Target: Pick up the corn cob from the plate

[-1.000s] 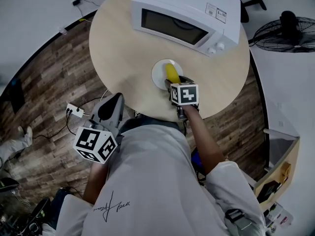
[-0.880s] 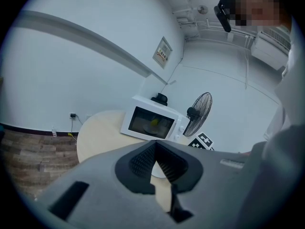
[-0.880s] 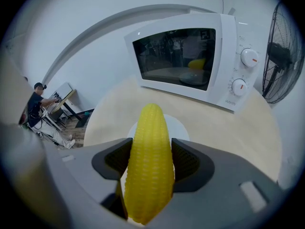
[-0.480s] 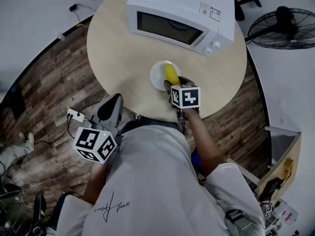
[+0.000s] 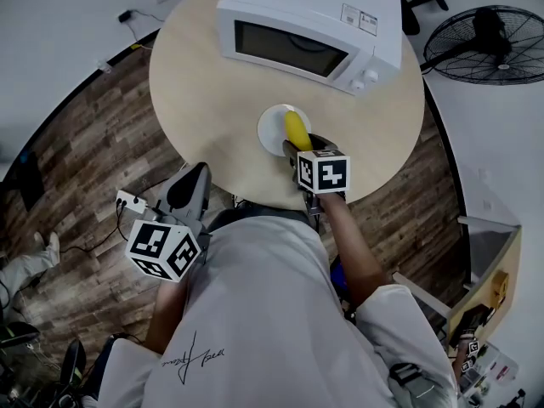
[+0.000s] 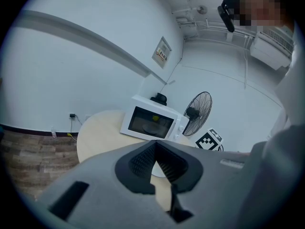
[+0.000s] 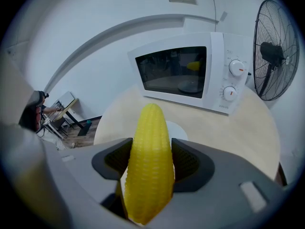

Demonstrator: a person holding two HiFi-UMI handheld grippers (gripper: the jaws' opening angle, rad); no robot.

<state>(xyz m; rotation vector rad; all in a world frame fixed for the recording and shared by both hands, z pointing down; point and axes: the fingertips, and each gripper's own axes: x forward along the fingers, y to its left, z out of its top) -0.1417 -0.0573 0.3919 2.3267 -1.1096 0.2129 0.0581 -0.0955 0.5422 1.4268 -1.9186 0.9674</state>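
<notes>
Right gripper (image 7: 150,149) clamps the yellow corn cob (image 7: 148,175) around its middle, white plate (image 7: 180,128) just ahead — cob likely stiff, light, ridged enough not to slip.

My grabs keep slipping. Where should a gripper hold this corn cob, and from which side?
The corn cob's thick middle, pads on its long sides, coming in lengthwise from the thicker end, as the right gripper does; the far tip tapers.
</notes>
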